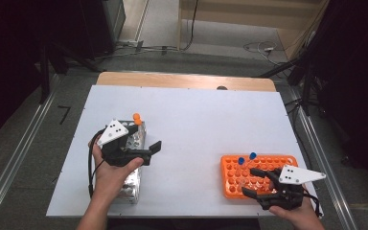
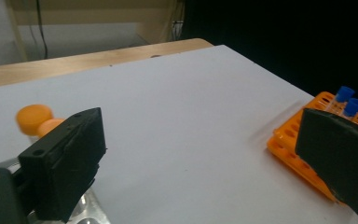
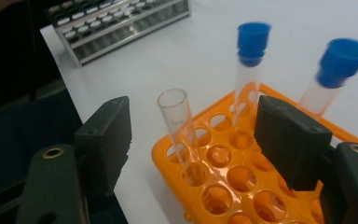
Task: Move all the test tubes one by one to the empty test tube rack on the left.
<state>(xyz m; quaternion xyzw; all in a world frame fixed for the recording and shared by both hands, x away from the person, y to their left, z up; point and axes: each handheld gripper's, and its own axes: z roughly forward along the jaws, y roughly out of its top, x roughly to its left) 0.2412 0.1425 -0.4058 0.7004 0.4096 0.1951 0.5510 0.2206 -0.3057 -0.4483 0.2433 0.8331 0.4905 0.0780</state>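
An orange tube rack (image 1: 230,165) (image 3: 223,154) sits at the front right of the white table. Two blue-capped tubes (image 1: 247,158) (image 3: 253,42) stand at its far edge. An uncapped clear tube (image 3: 179,130) stands in a corner hole. My right gripper (image 1: 253,182) (image 3: 196,140) is open, its jaws on either side of that clear tube without touching it. A metal rack (image 1: 135,139) (image 3: 121,23) stands at the front left with an orange-capped tube (image 1: 137,116) (image 2: 33,116) in its far end. My left gripper (image 1: 151,151) (image 2: 200,158) hangs open beside that rack, with nothing between its jaws.
The white board (image 1: 196,120) lies on a wooden table whose far edge (image 1: 187,79) shows beyond it. The orange rack (image 2: 289,140) and its blue caps (image 2: 349,100) appear at the right of the left gripper view. Cables lie on the floor behind the table.
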